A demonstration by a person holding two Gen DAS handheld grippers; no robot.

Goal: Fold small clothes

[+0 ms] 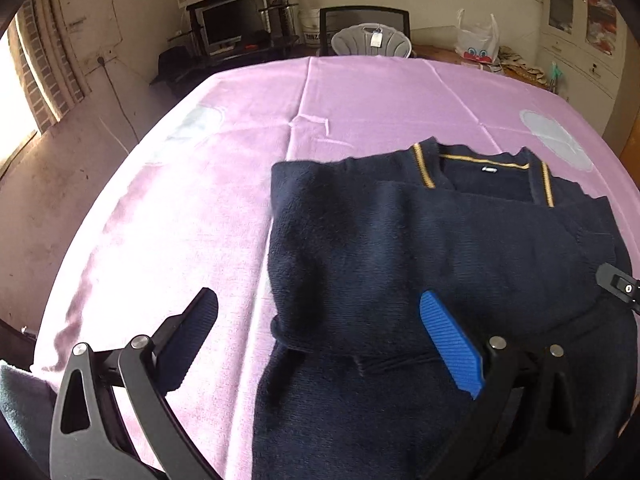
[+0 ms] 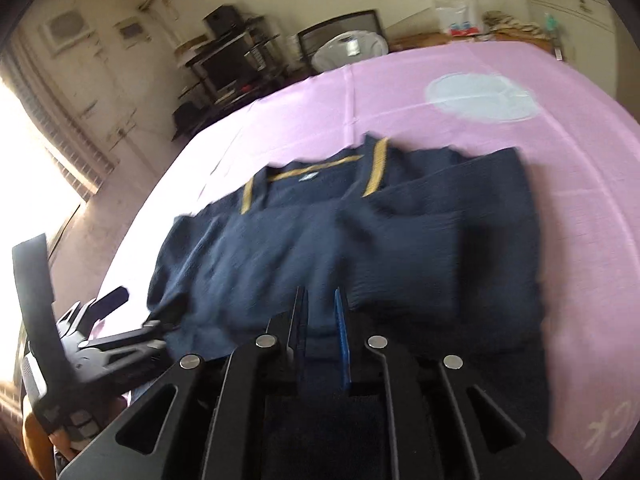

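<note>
- Lying on the pink cloth (image 1: 200,200) of the desk, the navy sweater (image 1: 400,248) fills the lower right of the left wrist view; its gold-trimmed collar (image 1: 484,168) points to the far side.
- Both side parts are folded in over the sweater's front.
- Left gripper (image 1: 320,320) is spread wide and holds nothing: its black finger (image 1: 192,332) is over the cloth, its blue finger (image 1: 448,340) over the sweater.
- Right gripper (image 2: 320,320), at the bottom centre of the right wrist view, has its fingers close together with a fold of navy fabric showing between them near the hem; the view is blurred, so the grip is not certain.
- Behind the desk, at the top, stand a chair (image 1: 364,24), a monitor (image 1: 232,24) and a plastic bag (image 1: 478,40).
</note>
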